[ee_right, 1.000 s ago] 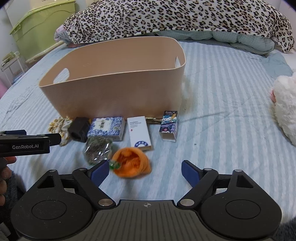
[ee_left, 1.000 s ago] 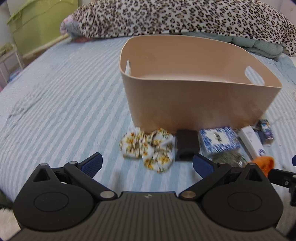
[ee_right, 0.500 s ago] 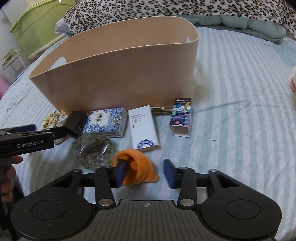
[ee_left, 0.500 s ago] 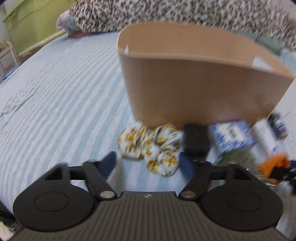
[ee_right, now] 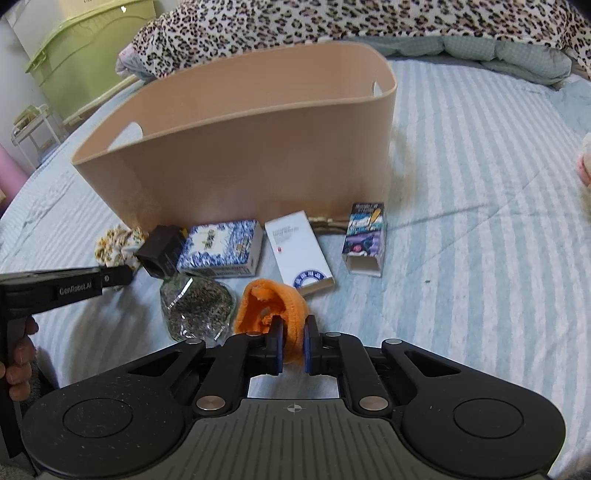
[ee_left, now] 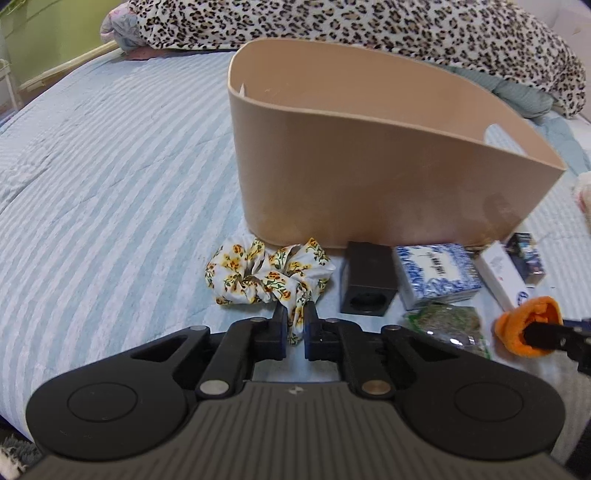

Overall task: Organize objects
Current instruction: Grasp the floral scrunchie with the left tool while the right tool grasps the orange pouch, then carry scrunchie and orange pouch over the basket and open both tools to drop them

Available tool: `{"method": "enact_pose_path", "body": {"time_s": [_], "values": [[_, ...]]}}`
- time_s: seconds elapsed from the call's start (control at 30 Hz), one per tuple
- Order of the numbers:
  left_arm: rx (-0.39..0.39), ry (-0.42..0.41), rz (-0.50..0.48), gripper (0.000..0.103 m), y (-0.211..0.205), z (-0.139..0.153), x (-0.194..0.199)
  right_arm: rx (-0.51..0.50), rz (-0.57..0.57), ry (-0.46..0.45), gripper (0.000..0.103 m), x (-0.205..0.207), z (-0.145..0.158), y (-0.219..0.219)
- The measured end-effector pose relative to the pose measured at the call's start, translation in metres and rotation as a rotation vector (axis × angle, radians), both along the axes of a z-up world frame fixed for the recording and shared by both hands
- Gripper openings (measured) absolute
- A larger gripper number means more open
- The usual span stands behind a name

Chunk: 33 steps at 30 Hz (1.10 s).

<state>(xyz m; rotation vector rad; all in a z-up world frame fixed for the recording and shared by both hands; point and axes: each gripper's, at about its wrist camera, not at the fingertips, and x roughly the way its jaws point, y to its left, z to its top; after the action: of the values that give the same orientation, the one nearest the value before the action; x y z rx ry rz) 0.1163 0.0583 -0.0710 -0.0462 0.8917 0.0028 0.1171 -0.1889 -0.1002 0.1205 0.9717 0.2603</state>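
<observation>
A tan bin (ee_left: 369, 177) stands on the striped bed; it also shows in the right wrist view (ee_right: 240, 162). My left gripper (ee_left: 294, 325) is shut on the near edge of a floral scrunchie (ee_left: 266, 277), which lies in front of the bin. My right gripper (ee_right: 293, 345) is shut on an orange cloth (ee_right: 271, 306), also seen in the left wrist view (ee_left: 526, 325). In a row before the bin lie a black box (ee_right: 160, 251), a blue-patterned box (ee_right: 221, 253), a white box (ee_right: 299, 253), a colourful small box (ee_right: 364, 238) and a clear bag of dark bits (ee_right: 195, 306).
A leopard-print blanket (ee_right: 332, 26) and a grey-green quilt (ee_right: 498, 51) lie behind the bin. A green storage box (ee_right: 88, 48) stands off the bed at the far left. A white plush thing (ee_right: 585, 162) sits at the right edge. The bed (ee_right: 480, 221) stretches to the right.
Both grippers moved forward and down and closed: the left onto the scrunchie, the right onto the orange cloth. Both were open a second ago.
</observation>
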Motion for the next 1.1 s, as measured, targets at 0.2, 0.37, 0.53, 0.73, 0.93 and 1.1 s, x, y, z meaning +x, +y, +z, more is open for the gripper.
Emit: {"method": "enact_pose_path", "body": {"time_s": [0.2,0.37,0.53,0.73,0.93,1.1], "values": [[-0.007,-0.075,-0.005,0.007,-0.003,0.034,-0.026,0.042,-0.038,-0.054,0.009,-0.007,0.026,-0.016],[-0.035,-0.165,0.019,0.007,0.003,0.077,-0.041,0.072,-0.066,-0.133,0.009,-0.009,0.056,-0.027],[-0.044,-0.258,0.008,0.007,0.0,0.114,-0.034,0.071,-0.07,-0.236,0.009,-0.002,0.09,-0.033],[0.007,-0.302,-0.025,0.007,-0.018,0.134,-0.002,0.113,-0.084,-0.277,0.009,0.037,0.117,-0.034],[0.048,-0.257,-0.028,0.007,-0.031,0.119,0.053,0.098,-0.099,-0.267,0.009,0.085,0.122,-0.028],[0.084,-0.177,-0.039,0.007,-0.04,0.093,0.085,0.059,-0.089,-0.21,0.01,0.117,0.107,-0.018]]}}
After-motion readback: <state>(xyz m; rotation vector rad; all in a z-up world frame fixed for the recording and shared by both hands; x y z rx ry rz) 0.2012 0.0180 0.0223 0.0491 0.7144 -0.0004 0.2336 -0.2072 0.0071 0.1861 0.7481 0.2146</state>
